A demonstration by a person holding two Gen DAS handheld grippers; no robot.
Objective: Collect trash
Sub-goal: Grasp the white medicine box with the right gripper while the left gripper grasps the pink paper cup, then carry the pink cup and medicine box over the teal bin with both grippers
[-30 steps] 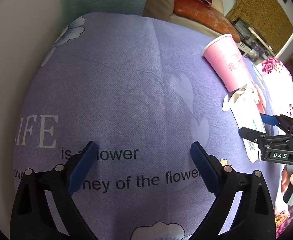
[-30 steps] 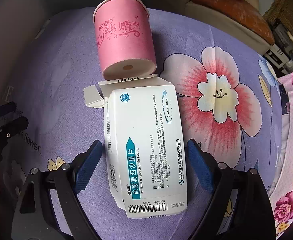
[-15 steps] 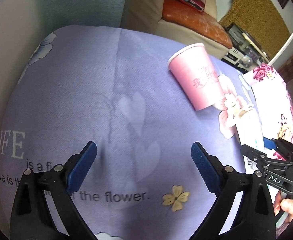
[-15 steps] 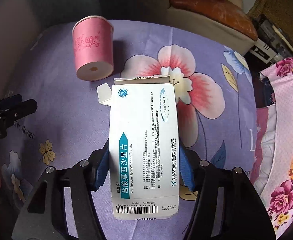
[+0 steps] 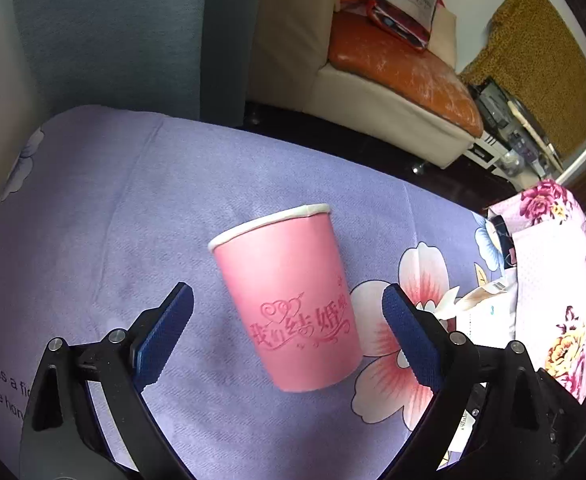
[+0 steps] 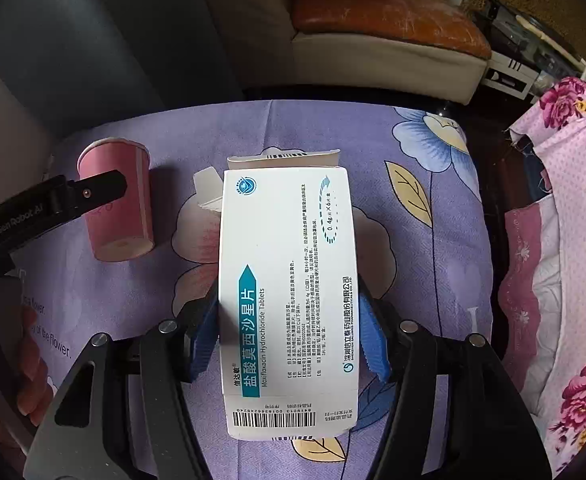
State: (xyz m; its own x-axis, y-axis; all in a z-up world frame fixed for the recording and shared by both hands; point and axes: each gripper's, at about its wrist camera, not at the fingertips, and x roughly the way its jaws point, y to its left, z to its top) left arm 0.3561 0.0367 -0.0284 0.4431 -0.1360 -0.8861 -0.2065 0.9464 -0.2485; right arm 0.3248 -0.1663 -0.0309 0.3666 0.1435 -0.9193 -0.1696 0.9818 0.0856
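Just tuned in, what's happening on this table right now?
A person is clearing trash with a hand-held gripper in each hand. The right hand-held gripper is shut on a white medicine box, its end flap open, above the purple flowered cloth. The left hand-held gripper is open, its pads either side of a pink paper cup lying on its side, not yet gripped.

Black gripper [image 5: 287,332] frames, blue ribbed fingers [image 5: 165,334], silver screws, white lettering
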